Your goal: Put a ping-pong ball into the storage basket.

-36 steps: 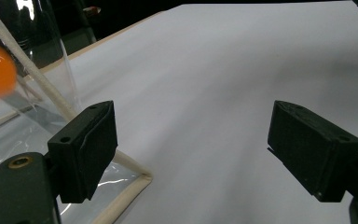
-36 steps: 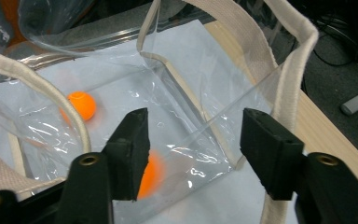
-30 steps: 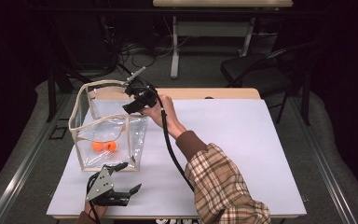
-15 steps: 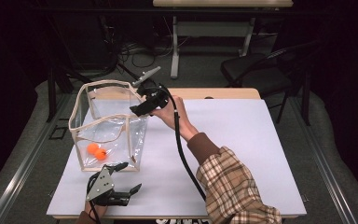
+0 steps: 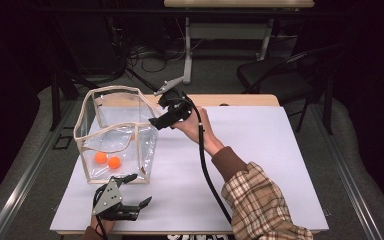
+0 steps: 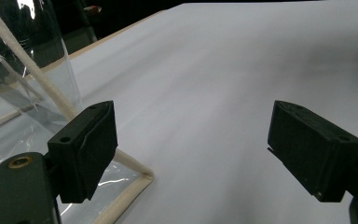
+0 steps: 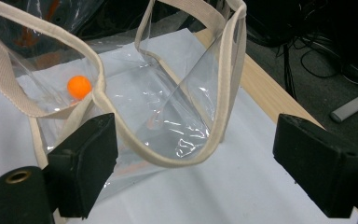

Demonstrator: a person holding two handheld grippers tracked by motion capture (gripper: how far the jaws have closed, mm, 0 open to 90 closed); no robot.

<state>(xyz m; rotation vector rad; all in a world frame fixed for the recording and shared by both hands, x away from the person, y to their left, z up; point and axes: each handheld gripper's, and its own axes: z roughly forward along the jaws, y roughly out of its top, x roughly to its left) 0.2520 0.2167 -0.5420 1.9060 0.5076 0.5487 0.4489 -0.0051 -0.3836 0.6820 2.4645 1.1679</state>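
A clear plastic bag [image 5: 115, 137] with cream fabric trim stands open on the left part of a white table [image 5: 260, 160], its mouth facing up. Two orange balls [image 5: 107, 160] lie side by side, touching or nearly so, on the bag's floor, toward the corner nearest the person. In the right gripper view, one orange ball [image 7: 79, 87] shows through the clear wall, and the cream rim [image 7: 177, 161] sags in a loop in front of the camera.

The right gripper [image 5: 161, 121] is held in the air just beside the bag's right upper edge, at rim height, pointing toward the bag. Its jaws stand wide apart and hold nothing; in its own view the bag's rim hangs between and beyond them without touching either one. The person's right hand [image 5: 192, 125] grasps this gripper, and a plaid sleeve [image 5: 260, 200] reaches in from the lower right. A black cable [image 5: 207, 172] trails from the gripper back along the forearm.

The left gripper [image 5: 132, 192] sits low near the table's front edge, just in front of the bag's near wall. Its jaws are also spread wide and empty. In the left gripper view, the bag's lower cream corner [image 6: 137, 179] lies just beside the left jaw, with bare white tabletop between the two jaws.

Beyond the table, a black chair [image 5: 275, 80] stands on a dark floor.
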